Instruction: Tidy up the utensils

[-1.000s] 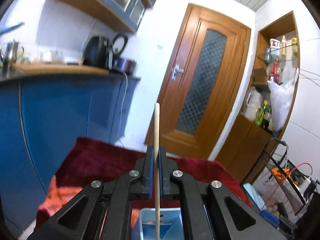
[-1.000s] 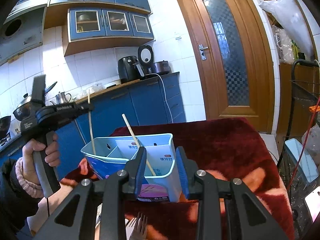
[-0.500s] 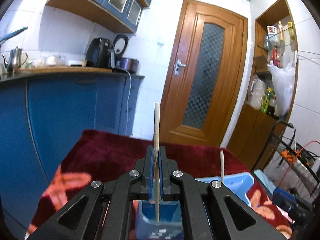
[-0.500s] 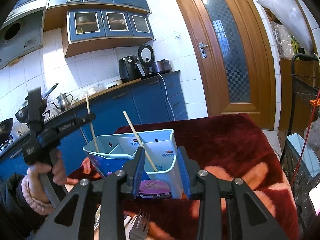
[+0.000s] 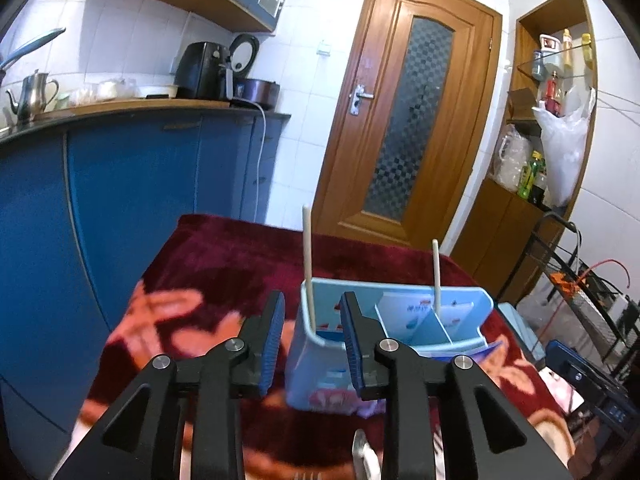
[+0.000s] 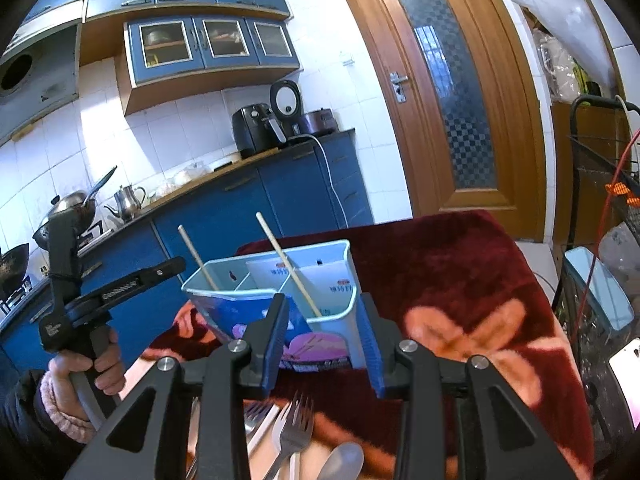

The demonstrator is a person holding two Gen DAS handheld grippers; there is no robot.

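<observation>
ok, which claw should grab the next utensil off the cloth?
Probably right. The right claw hangs directly above the fork and spoon, jaws apart and empty. The left claw is opening beside the blue holder, having released its chopstick.

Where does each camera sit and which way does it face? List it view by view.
Left wrist: on the left gripper, facing the blue utensil caddy, door and blue cabinets; its jaws are opening, a chopstick freed in the caddy.
Right wrist: on the right gripper, facing the caddy, forks and counter; the person's left hand and its gripper show.
Shared: caddy, both chopsticks, door, red cloth.
</observation>
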